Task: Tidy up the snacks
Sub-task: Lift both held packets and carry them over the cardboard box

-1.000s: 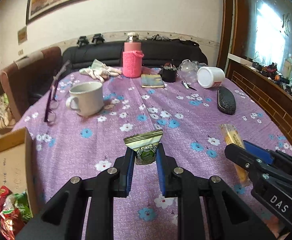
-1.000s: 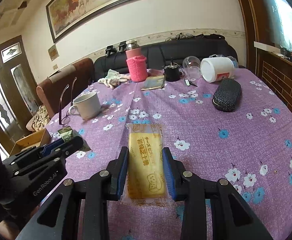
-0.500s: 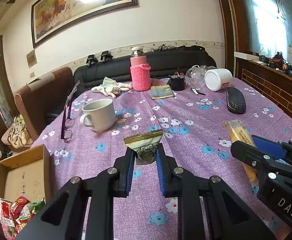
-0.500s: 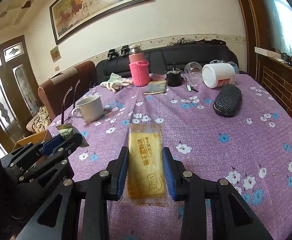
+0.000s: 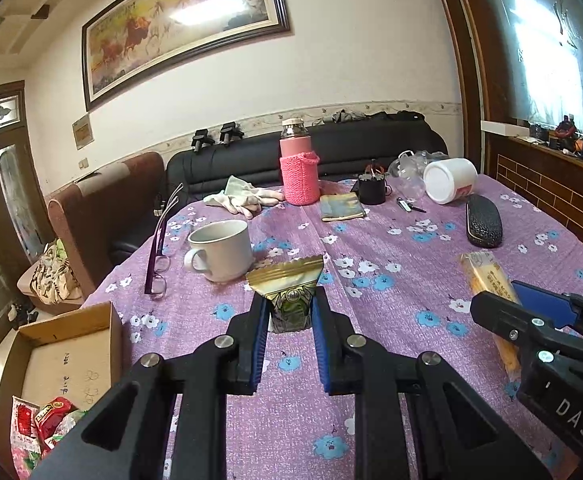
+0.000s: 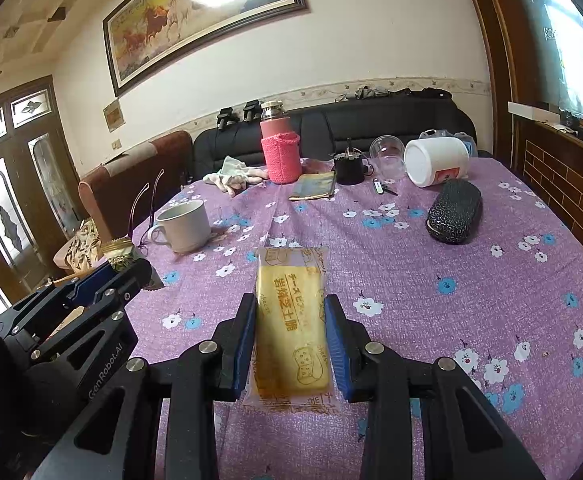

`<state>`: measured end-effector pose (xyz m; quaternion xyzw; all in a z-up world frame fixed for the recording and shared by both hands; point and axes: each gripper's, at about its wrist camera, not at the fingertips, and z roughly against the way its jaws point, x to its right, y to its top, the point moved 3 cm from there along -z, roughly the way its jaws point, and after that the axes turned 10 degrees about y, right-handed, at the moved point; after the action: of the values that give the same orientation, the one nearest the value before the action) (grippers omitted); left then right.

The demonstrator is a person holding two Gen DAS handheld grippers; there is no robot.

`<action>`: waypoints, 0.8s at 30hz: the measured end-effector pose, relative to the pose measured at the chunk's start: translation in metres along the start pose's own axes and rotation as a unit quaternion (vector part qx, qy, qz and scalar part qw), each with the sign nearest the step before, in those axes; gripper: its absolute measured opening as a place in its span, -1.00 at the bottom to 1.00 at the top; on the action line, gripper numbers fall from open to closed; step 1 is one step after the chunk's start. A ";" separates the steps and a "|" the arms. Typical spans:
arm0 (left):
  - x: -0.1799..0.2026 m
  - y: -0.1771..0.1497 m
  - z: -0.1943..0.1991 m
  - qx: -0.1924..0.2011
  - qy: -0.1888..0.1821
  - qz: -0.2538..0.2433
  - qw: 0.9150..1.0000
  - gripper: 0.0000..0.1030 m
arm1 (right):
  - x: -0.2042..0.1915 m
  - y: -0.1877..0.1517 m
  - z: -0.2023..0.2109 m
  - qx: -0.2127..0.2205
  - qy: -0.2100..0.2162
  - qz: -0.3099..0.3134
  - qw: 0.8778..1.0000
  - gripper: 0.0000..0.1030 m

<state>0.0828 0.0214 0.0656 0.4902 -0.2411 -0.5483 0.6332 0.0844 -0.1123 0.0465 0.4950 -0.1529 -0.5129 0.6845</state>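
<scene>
Above the purple flowered tablecloth (image 5: 391, 280), the left gripper (image 5: 289, 316) pinches a small gold-and-green foil packet (image 5: 287, 292) and the right gripper (image 6: 291, 340) clamps a yellow wrapped cheese cake (image 6: 289, 320); slick wrappers might slip short of the cardboard box (image 5: 67, 356).

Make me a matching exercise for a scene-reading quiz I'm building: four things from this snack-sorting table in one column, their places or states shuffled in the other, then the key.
Things
1. gold-green packet
2. yellow cheese cake
3. white mug
4. white jar

States
A. lying on its side at the table's far end
B. gripped in the right claw
C. upright beside the purple glasses
D. gripped in the left claw

Pairs: 1-D, 2-B, 3-C, 4-A
</scene>
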 end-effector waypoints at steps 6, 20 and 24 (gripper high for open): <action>-0.004 0.001 0.000 -0.007 0.007 0.011 1.000 -0.61 | -0.003 0.000 0.001 0.002 0.005 0.001 1.000 -0.30; -0.073 -0.005 0.055 -0.012 0.008 0.048 0.999 -0.61 | -0.047 -0.003 0.006 -0.004 0.063 0.020 0.998 -0.29; -0.112 -0.014 0.066 -0.020 0.024 0.071 0.997 -0.61 | -0.081 -0.011 0.004 -0.027 0.095 0.034 0.995 -0.29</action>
<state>-0.0107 0.1036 0.1054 0.4719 -0.2489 -0.4952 0.6857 0.0412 -0.0451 0.0630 0.5175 -0.0899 -0.4439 0.7260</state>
